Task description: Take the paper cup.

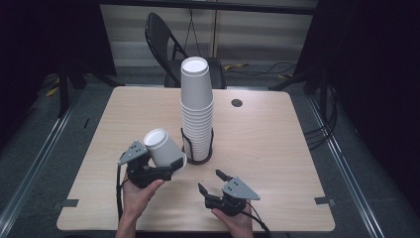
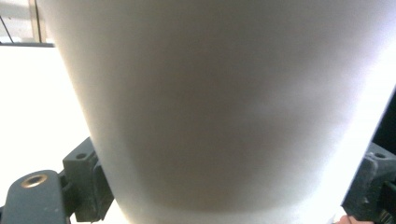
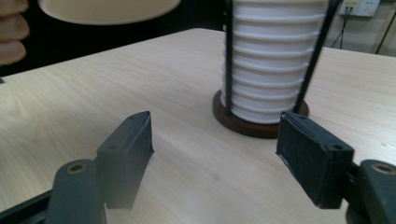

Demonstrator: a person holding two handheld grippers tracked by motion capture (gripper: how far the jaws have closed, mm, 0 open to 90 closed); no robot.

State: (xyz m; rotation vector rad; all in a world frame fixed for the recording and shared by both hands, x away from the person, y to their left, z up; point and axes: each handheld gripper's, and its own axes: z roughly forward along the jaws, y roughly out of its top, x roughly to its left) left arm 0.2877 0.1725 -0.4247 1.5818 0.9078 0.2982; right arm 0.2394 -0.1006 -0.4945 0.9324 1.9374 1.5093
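Lying tilted between the jaws of the left gripper (image 1: 157,171), a smooth white paper cup (image 1: 163,148) is tapering from its round open mouth, and the jaws are pressing its sides. Just beyond it, a tall stack of ribbed white cups (image 1: 196,106) is standing in a dark wire holder (image 3: 254,122). Hovering over the pale wood-grain table (image 1: 277,148), the right gripper (image 1: 214,182) is gaping wide, gripping nothing.

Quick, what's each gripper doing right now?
Left gripper: shut on the cup, held tilted beside the stack.
Right gripper: open, holding nothing, above the table.
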